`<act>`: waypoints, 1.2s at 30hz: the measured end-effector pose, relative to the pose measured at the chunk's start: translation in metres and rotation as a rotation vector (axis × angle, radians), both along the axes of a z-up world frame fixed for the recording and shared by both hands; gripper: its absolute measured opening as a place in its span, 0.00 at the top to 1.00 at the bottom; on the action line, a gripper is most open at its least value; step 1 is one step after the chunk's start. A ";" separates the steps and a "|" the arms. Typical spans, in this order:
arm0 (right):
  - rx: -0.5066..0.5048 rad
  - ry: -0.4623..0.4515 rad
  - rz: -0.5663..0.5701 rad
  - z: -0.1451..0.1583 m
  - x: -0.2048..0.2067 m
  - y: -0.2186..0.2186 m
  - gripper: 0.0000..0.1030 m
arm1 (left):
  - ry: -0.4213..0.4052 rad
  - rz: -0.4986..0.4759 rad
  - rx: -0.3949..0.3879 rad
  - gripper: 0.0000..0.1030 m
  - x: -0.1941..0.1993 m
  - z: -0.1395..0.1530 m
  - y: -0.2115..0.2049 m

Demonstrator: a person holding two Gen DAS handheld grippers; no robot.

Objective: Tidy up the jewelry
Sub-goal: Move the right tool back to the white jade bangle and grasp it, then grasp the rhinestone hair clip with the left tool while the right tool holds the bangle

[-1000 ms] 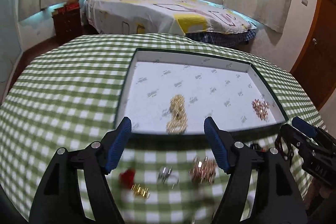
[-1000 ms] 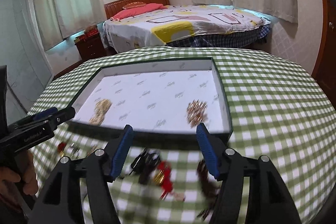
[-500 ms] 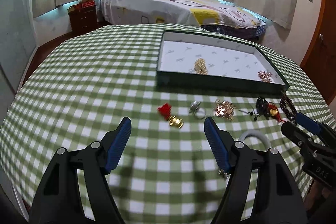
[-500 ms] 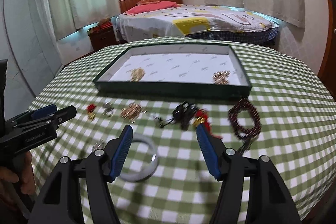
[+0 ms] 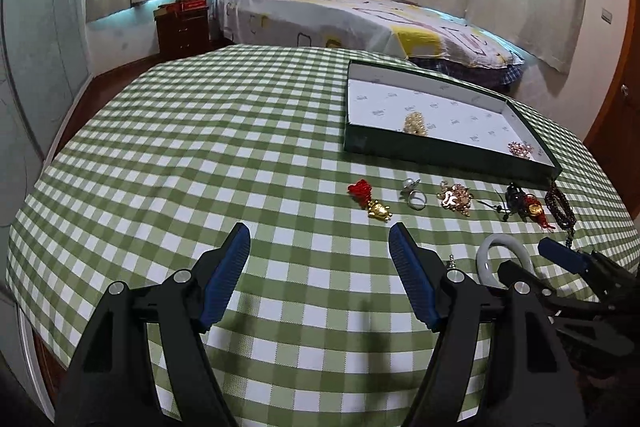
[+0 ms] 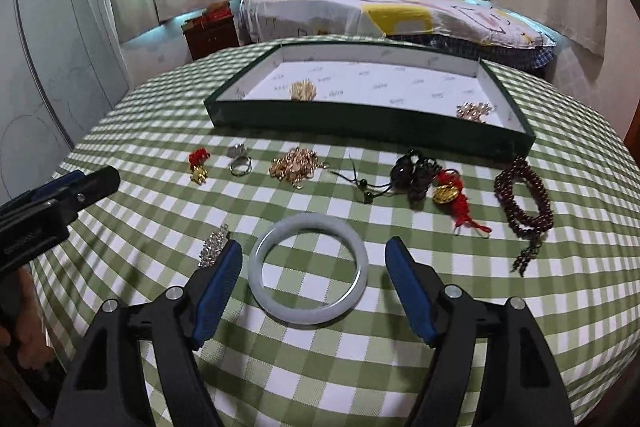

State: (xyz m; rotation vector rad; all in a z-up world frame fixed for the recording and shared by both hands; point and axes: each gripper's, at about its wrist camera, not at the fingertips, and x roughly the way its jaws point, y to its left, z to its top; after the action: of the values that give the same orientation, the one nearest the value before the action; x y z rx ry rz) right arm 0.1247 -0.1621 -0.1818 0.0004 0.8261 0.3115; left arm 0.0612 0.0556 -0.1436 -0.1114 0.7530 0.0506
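Jewelry lies in a row on the checked cloth (image 6: 320,379) before the tray (image 6: 372,121), which already holds two gold pieces. The right gripper (image 6: 314,263) hangs wide and empty with the bangle (image 6: 307,269) between its fingers, so picking that up looks like the step in hand; the next move calls for lowering onto the rim and closing. The left gripper (image 5: 320,255) is wide and empty too, above bare cloth. A second ago both sat close over the tray's near wall; they have since pulled well back.

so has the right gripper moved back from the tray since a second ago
Yes. The right gripper has pulled back from the tray, which now sits far ahead; its open fingers frame the pale bangle.
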 end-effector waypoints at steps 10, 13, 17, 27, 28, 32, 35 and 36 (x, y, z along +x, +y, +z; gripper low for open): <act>-0.049 0.029 0.022 -0.013 0.005 0.008 0.31 | 0.027 -0.022 0.006 0.32 0.002 -0.008 -0.009; -0.051 0.030 0.024 -0.012 0.004 0.006 0.33 | 0.031 -0.033 0.003 0.32 0.003 -0.010 -0.013; -0.043 0.031 0.015 -0.011 0.002 0.000 0.33 | 0.041 -0.056 -0.011 0.32 0.003 -0.012 -0.020; -0.020 0.001 -0.053 -0.001 -0.003 -0.035 0.33 | 0.077 -0.131 -0.004 0.32 0.004 -0.019 -0.052; -0.014 -0.002 -0.061 -0.001 -0.003 -0.040 0.33 | 0.083 -0.139 -0.001 0.32 0.004 -0.021 -0.056; -0.001 -0.009 -0.079 0.000 -0.004 -0.052 0.33 | 0.105 -0.168 0.011 0.34 0.007 -0.027 -0.072; 0.008 -0.010 -0.086 -0.001 -0.004 -0.058 0.33 | 0.125 -0.193 0.025 0.42 0.009 -0.033 -0.083; 0.011 -0.009 -0.086 -0.001 -0.004 -0.059 0.33 | 0.131 -0.200 0.028 0.44 0.010 -0.034 -0.085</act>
State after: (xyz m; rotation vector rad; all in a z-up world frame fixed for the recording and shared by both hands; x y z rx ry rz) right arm 0.1206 -0.2212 -0.1829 0.0448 0.8130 0.2343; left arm 0.0713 -0.0292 -0.1777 -0.0055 0.8905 -0.1225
